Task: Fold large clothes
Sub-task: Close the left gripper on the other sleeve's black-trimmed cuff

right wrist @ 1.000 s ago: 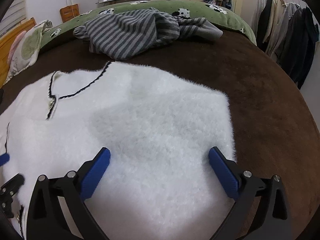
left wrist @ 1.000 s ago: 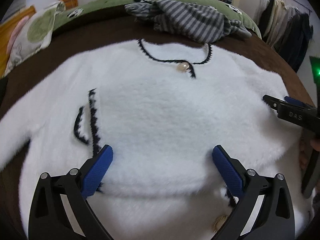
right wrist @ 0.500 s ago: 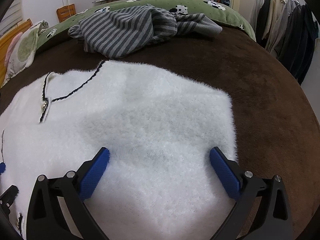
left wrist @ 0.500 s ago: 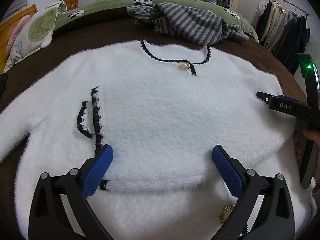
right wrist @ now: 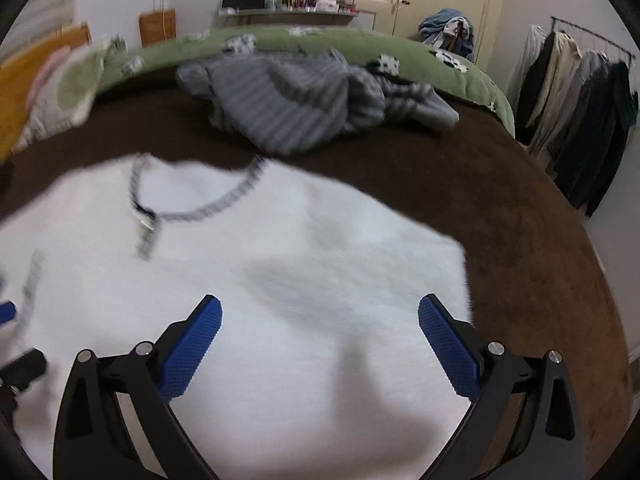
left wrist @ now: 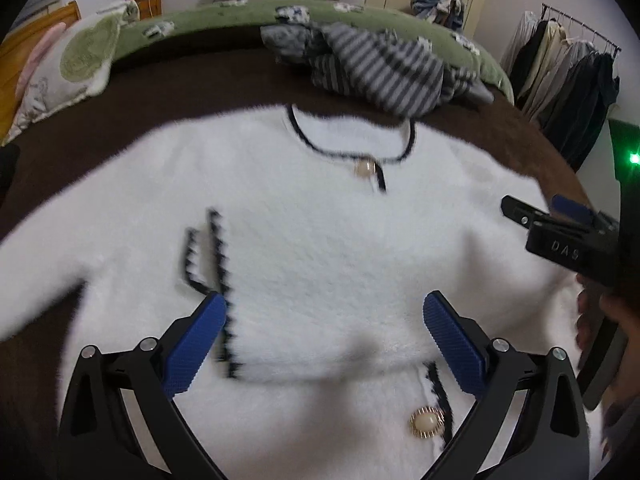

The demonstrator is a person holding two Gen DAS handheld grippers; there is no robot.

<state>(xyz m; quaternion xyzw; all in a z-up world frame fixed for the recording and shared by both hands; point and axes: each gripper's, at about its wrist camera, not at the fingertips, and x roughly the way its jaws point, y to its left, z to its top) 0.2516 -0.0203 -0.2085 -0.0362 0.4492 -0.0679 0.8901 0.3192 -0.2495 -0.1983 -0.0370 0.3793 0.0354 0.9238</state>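
A fluffy white cardigan (left wrist: pixel 320 248) with black trim and pearl buttons lies flat on the brown bed cover (left wrist: pixel 200 96), its lower part folded up over the body. It also shows in the right wrist view (right wrist: pixel 304 280). My left gripper (left wrist: pixel 322 320) is open and empty, hovering over the folded edge near the hem. My right gripper (right wrist: pixel 320 320) is open and empty over the cardigan's right side. The right gripper also shows in the left wrist view (left wrist: pixel 560 236) at the right edge, held by a hand.
A striped grey garment (left wrist: pixel 384 72) lies crumpled behind the cardigan, also in the right wrist view (right wrist: pixel 304 108). A green duvet (left wrist: pixel 240 24) and pillow (left wrist: pixel 72 68) lie at the back. A clothes rack (right wrist: pixel 580 100) stands on the right. Brown cover (right wrist: pixel 520 220) lies right of the cardigan.
Both grippers have lifted and pulled back a little from the cardigan and stay open. The views are blurred from motion. The cardigan lies as before.
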